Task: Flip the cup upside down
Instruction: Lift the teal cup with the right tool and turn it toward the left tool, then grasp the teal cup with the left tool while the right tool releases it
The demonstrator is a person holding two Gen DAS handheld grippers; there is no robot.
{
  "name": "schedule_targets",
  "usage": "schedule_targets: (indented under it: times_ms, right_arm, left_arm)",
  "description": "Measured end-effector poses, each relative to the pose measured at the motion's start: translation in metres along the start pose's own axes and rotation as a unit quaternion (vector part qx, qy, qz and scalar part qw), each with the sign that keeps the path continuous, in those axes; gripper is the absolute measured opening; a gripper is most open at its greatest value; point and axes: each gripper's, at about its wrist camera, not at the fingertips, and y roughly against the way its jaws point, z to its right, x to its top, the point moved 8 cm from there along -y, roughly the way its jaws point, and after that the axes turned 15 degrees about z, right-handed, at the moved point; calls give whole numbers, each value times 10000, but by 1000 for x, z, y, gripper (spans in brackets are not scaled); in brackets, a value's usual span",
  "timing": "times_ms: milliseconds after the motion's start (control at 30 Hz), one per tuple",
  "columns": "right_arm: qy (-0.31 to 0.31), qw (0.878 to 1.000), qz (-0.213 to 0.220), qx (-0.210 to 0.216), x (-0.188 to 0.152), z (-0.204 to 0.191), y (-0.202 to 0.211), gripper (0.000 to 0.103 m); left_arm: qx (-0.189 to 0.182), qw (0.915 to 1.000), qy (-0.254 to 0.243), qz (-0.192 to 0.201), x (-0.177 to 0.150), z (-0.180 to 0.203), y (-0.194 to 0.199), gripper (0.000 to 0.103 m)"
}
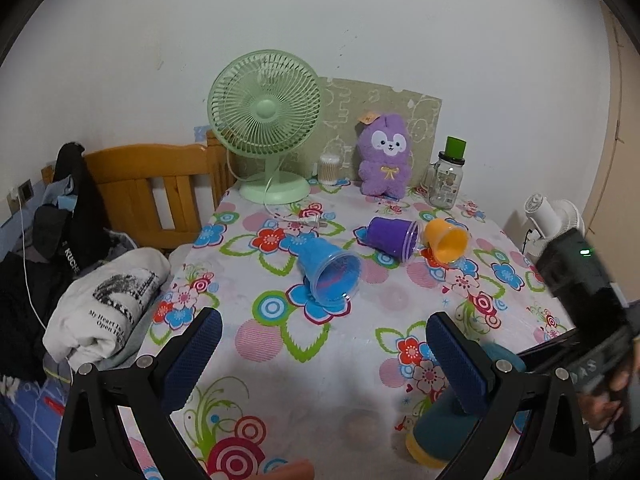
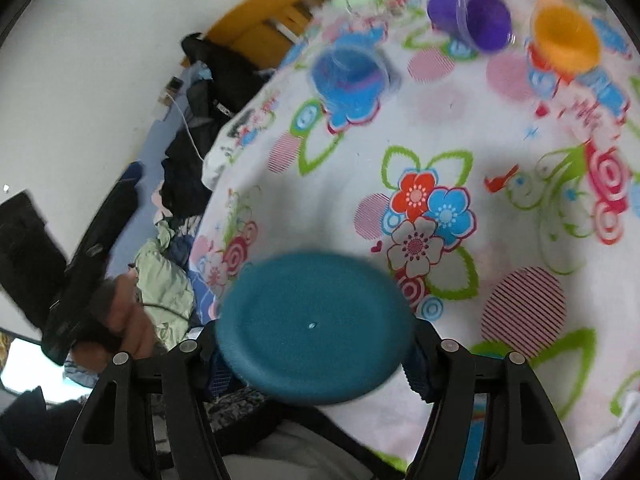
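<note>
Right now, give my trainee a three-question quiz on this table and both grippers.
1. True or false: the left gripper holds the blue cup.
2. Which gripper grips the teal cup? A) left B) right C) neither
3. Fill in: the purple cup and the orange cup both lie on their ____ on the floral tablecloth.

Key:
1. False. Its jaws are open and empty, short of the blue cup.
2. B. The right gripper is closed on it, flat base facing the camera.
3. Sides. The blue one lies tipped over too.
</note>
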Motion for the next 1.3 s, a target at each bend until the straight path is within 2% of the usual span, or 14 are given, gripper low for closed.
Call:
schedule_targets:
  times_ms: [33, 100, 133, 333, 467, 533, 633, 833, 967, 1300]
  right_arm:
    - [23, 9999, 74, -138, 4, 4, -3, 93]
    - [175, 9987, 305, -377, 15, 7, -5, 100]
    - [256, 9978, 372, -486, 18, 7, -5, 101]
    - [421, 9962, 541, -540, 34, 9, 5, 102]
    - [340, 9955, 652, -603, 37, 20, 13, 102]
    - [265, 9946, 745, -678, 38, 27, 19, 102]
    - [176, 9937, 849, -708, 35, 34, 27, 102]
    - [-33, 9916, 1002, -815, 18, 54, 48, 103]
    - [-144, 9900, 1057, -922, 11, 64, 54, 103]
    - [-304, 9889, 1144, -900, 7, 78, 63, 103]
  left_arm:
    - [10, 10000, 7, -29, -2, -1, 0, 103]
    - [48, 10000, -4, -72, -4, -2, -2, 103]
    - [63, 9999, -20, -103, -5, -2, -4, 103]
    - [35, 9997, -70, -225, -9, 2, -15, 103]
    - [-172, 9991, -117, -376, -9, 11, -29, 103]
    - [-363, 9973, -241, -591, -11, 21, -41, 103]
    - [-793, 9884, -486, -1202, -21, 42, -67, 103]
    - [-1169, 9704, -942, -1890, -39, 67, -97, 103]
    - [-1137, 9607, -1241, -2208, -51, 76, -111, 103]
    - [-1046, 9482, -1382, -2661, -66, 82, -138, 103]
